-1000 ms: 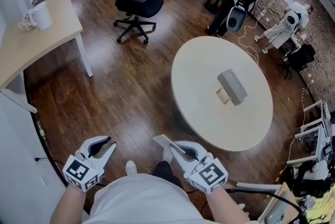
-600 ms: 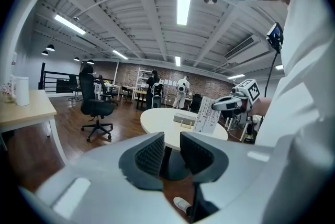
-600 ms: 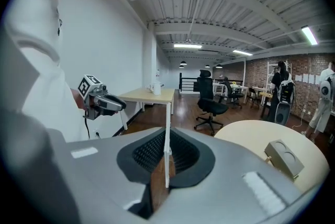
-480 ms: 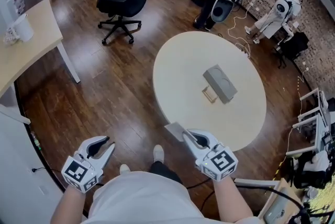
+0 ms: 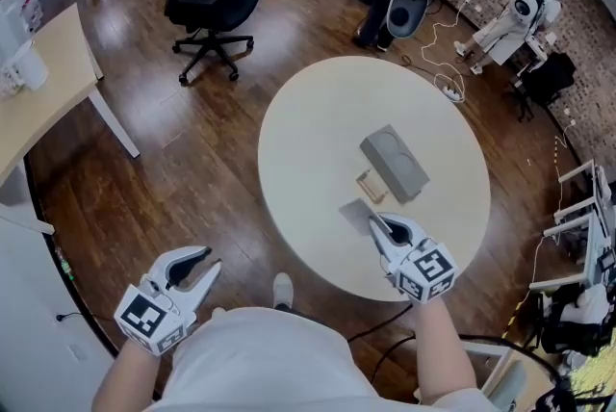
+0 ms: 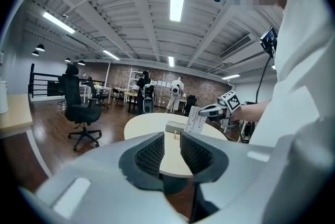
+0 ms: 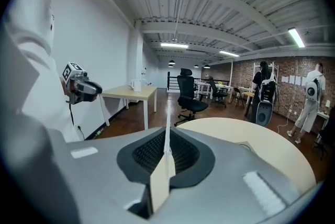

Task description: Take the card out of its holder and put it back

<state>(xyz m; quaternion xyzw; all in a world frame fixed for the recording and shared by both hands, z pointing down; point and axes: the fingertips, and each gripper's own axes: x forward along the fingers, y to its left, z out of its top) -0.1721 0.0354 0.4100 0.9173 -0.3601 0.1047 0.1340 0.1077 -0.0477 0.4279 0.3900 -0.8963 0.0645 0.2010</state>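
My right gripper (image 5: 377, 225) is shut on a thin pale card (image 5: 358, 214) and holds it over the near part of the round cream table (image 5: 308, 141). In the right gripper view the card (image 7: 166, 165) stands edge-on between the closed pads. A small wooden card holder (image 5: 370, 186) sits on the table just beyond the card, beside a grey box (image 5: 393, 162). My left gripper (image 5: 197, 270) hangs low at the left, off the table, open with nothing between its fingers (image 6: 152, 154). From the left gripper view I see the card (image 6: 194, 119) raised beside the table.
A black office chair (image 5: 205, 4) stands on the wooden floor behind the table. A light desk (image 5: 43, 88) with a white jug is at the far left. People and equipment stand at the back right by the brick wall (image 5: 520, 15).
I have come closer to the table. The right gripper has carried the card forward, from over the floor to over the table's near edge beside the holder. The left gripper has stayed low.
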